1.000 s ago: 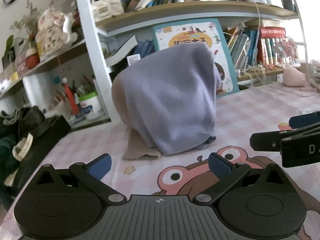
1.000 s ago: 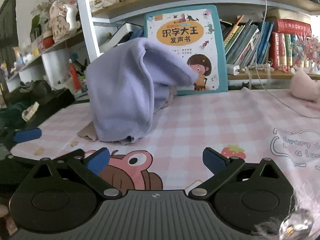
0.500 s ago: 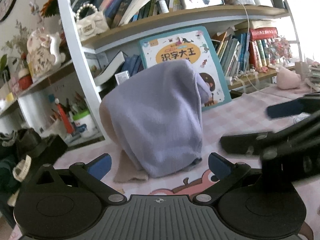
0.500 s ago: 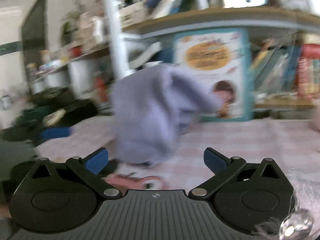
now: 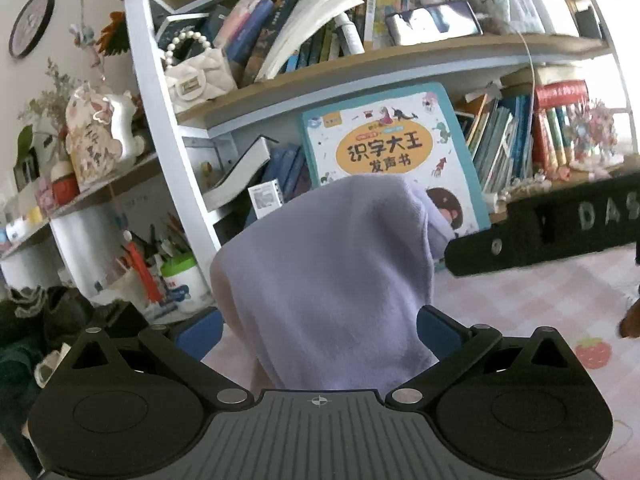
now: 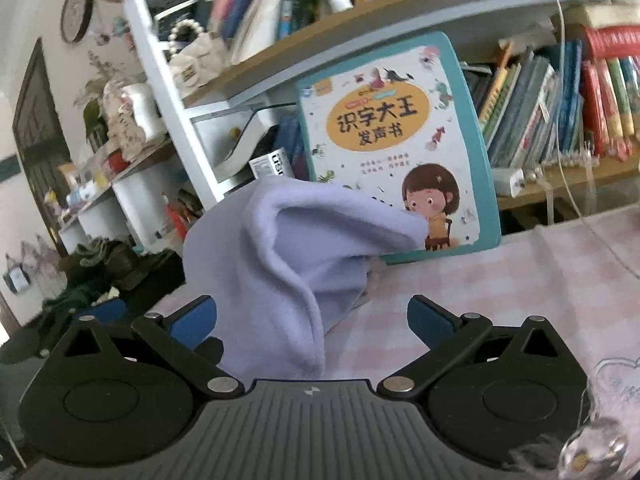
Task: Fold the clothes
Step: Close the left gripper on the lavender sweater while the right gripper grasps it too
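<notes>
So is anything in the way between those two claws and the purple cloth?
Nothing visible. The purple cloth sits heaped right in front of the open left gripper and the open right gripper, neither holding it.

Garment [image 5: 332,272]: plain pale lavender, w/ a beige-pink edge at its left side. Tabletop [image 6: 520,280] cover: pink/white check, red strawberry print [image 5: 592,354]. Book [image 6: 394,140]: teal border, white cover, orange oval w/ dark characters, brown-haired cartoon kid. Left hand-held gripper [image 5: 319,326] & right hand-held gripper [image 6: 312,316]: black bodies, blue pads. Shelf frame [image 5: 160,128]: white. Clock [image 5: 31,24]: dark rim.
</notes>
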`<state>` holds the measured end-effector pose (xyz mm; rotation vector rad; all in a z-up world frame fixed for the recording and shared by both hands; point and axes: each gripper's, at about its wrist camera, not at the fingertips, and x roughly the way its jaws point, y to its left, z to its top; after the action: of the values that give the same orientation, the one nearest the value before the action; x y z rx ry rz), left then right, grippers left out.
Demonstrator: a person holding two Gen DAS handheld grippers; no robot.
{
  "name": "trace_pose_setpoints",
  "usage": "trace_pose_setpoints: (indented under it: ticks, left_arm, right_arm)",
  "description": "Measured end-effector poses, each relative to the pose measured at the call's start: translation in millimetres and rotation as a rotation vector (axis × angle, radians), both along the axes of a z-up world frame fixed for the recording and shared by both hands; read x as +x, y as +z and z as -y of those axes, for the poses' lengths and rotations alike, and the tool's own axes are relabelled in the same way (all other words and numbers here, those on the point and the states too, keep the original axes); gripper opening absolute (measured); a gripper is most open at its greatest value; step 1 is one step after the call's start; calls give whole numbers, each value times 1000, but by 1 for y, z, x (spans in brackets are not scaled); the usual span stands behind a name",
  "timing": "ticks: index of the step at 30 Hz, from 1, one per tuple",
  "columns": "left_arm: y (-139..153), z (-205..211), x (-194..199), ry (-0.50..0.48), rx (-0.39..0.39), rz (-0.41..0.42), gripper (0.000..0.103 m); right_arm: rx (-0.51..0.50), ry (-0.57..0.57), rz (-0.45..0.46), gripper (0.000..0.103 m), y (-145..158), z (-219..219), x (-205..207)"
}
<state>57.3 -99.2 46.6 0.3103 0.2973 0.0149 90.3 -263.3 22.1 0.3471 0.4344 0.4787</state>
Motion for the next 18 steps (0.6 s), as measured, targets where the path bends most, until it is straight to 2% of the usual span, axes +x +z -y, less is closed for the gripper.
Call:
trace_pose_setpoints:
  ticks: [3, 6, 10, 12, 16, 18]
  left_arm:
    - [-5, 4, 10, -19, -22, -49, 103]
    - [-13, 12, 22, -12, -4, -89, 103]
    - [-21, 30, 32, 35, 111, -26, 103]
    - [-23, 35, 36, 19, 130, 8, 103]
    - [-23, 41, 56, 29, 95, -4, 103]
    - [-24, 44, 65, 45, 81, -10, 103]
  right_arm:
    - [69, 28, -14, 102, -4, 5, 7]
    - [138, 40, -26, 102, -8, 9, 14]
    - [258, 22, -71, 102, -18, 19, 23]
    - [339, 10, -109, 102, -27, 28, 26]
    - [473, -9, -208, 102, -43, 43, 35]
    - [488, -40, -221, 102, -48, 48, 36]
